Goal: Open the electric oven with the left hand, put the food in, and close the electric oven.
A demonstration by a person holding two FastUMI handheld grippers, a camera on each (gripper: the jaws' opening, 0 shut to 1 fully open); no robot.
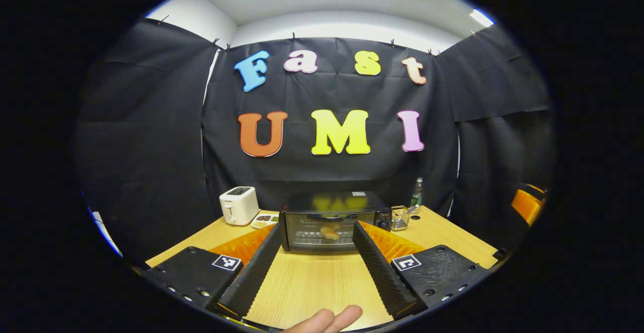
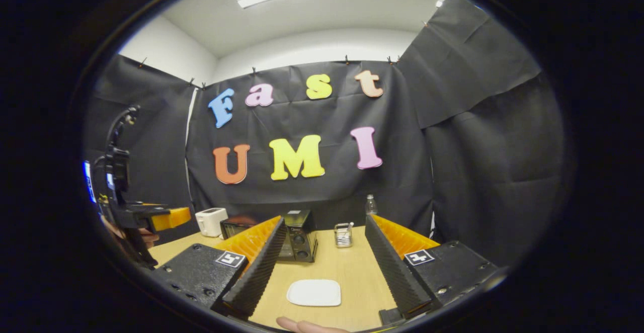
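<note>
Oven (image 1: 332, 203) dead ahead of the left gripper (image 1: 317, 226), framed right between its fingers and well apart from the tips. Door looking shut, with the food (image 1: 329, 232) visible through the glass, sitting inside. Left gripper released, jaws spread wide, grasping nothing, aimed square at the door, presumably to line up with the handle along the top edge. Right gripper (image 2: 324, 219) also wide open and empty, hovering over the table (image 2: 352, 267) with a bare white plate (image 2: 314, 293) just below and between its fingers, probably the food's starting spot, hence nothing on it. Oven ahead and to the left from that side. Toaster (image 1: 239, 205) parked left of the oven, out of the way. Judging by all that, pretty much wrapped up, nothing left to load.
</note>
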